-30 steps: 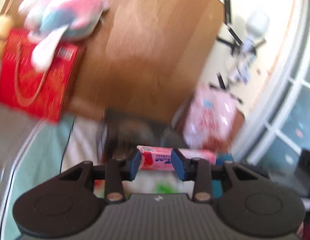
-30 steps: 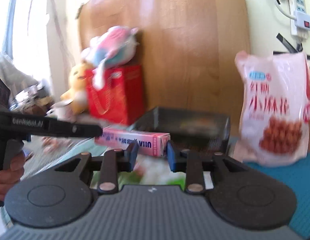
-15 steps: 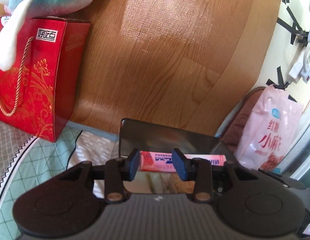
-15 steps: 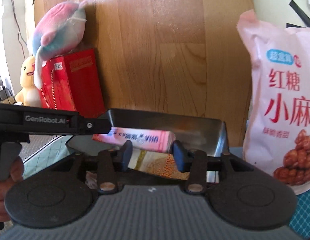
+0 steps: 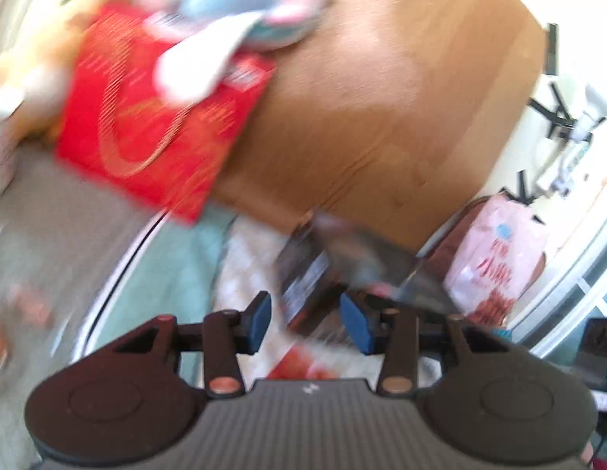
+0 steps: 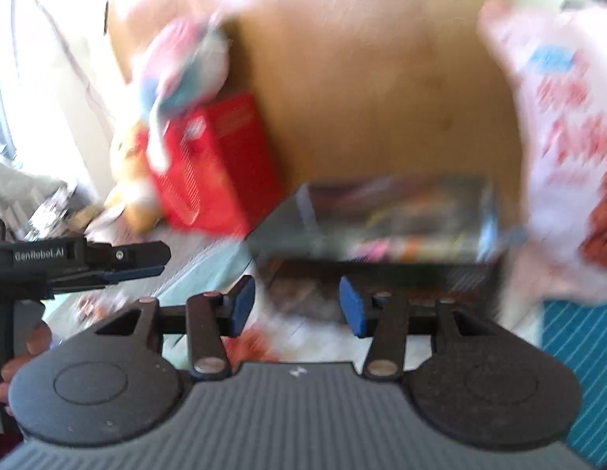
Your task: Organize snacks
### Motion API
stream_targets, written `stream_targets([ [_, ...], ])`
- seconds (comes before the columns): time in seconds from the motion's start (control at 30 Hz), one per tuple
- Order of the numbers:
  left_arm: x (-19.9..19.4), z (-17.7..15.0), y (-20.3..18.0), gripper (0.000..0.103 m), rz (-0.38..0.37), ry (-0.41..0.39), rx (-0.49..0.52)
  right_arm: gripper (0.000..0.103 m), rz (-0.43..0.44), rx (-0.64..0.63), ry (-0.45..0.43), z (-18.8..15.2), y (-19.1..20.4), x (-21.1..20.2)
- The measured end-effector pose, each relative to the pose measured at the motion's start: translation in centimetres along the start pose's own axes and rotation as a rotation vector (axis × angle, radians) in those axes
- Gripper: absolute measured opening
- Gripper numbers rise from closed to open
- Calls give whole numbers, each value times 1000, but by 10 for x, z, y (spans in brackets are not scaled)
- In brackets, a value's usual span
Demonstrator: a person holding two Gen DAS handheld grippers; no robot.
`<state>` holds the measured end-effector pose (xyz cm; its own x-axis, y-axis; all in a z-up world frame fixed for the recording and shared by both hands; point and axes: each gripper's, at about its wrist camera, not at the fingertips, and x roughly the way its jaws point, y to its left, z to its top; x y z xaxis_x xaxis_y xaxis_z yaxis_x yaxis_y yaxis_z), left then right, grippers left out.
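Note:
Both views are blurred by motion. A dark metal tray (image 6: 287, 219) stands against the wooden board and holds several snack packs, among them a pink box (image 6: 375, 244). The tray also shows in the left wrist view (image 5: 366, 246). My left gripper (image 5: 305, 323) is open and empty, a little short of the tray's near left corner. My right gripper (image 6: 295, 305) is open and empty in front of the tray. The left gripper also shows from the side in the right wrist view (image 6: 127, 262).
A red gift bag (image 5: 158, 129) with a plush toy (image 5: 240, 19) on top stands left of the tray. A large pink snack bag (image 6: 569, 149) stands on its right. A wooden board (image 5: 381, 98) rises behind. A red-and-white packet (image 5: 303, 368) lies below the grippers.
The pink box that both grippers held over the tray now lies in it. Both grippers have pulled back and away from the tray, empty.

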<state>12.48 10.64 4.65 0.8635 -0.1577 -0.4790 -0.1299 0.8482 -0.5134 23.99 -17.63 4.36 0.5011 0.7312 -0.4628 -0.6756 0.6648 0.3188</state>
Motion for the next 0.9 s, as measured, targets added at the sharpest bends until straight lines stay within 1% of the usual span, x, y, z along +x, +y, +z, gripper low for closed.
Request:
stream_targets([
  [0.03,-4,-8,8,40,20,16,-21,50,16,7,48,-3,3,10],
  [0.1,-8,-23,21,40,52,43,-59,50,17,21,114,-12,8,24],
  [0.17,-9,-34,30,40,48,69,-93,50,21,61,154,-22,9,34],
  [0.2,-8,-39,33,37,40,83,-100,48,39,105,184,-28,6,37],
  [0.23,-6,-42,34,37,32,98,-100,47,51,132,203,-32,6,39],
  [0.33,-6,-49,24,34,23,99,-58,46,47,115,207,-43,13,31],
  [0.37,-6,-49,19,33,6,110,-46,46,55,103,202,-46,16,24],
  [0.43,-4,-52,11,33,-37,124,-29,46,62,52,187,-49,27,8],
  [0.5,-6,-54,2,34,-49,116,4,47,38,-10,153,-48,35,-6],
  [0.57,-8,-54,1,34,-47,95,4,47,6,-48,98,-47,40,-19],
  [0.63,-6,-51,4,36,-26,88,-25,47,9,-40,75,-44,39,-25],
  [0.7,-6,-50,10,37,-13,94,-64,47,34,-15,98,-35,33,-14],
  [0.77,0,-51,11,37,-3,106,-67,47,49,11,136,-33,32,2],
  [0.83,4,-55,13,33,-6,137,-63,45,70,58,200,-38,33,24],
  [0.87,3,-57,14,30,-27,142,-68,40,85,80,217,-41,36,30],
  [0.9,-1,-59,13,28,-25,138,-64,36,94,77,202,-43,43,30],
])
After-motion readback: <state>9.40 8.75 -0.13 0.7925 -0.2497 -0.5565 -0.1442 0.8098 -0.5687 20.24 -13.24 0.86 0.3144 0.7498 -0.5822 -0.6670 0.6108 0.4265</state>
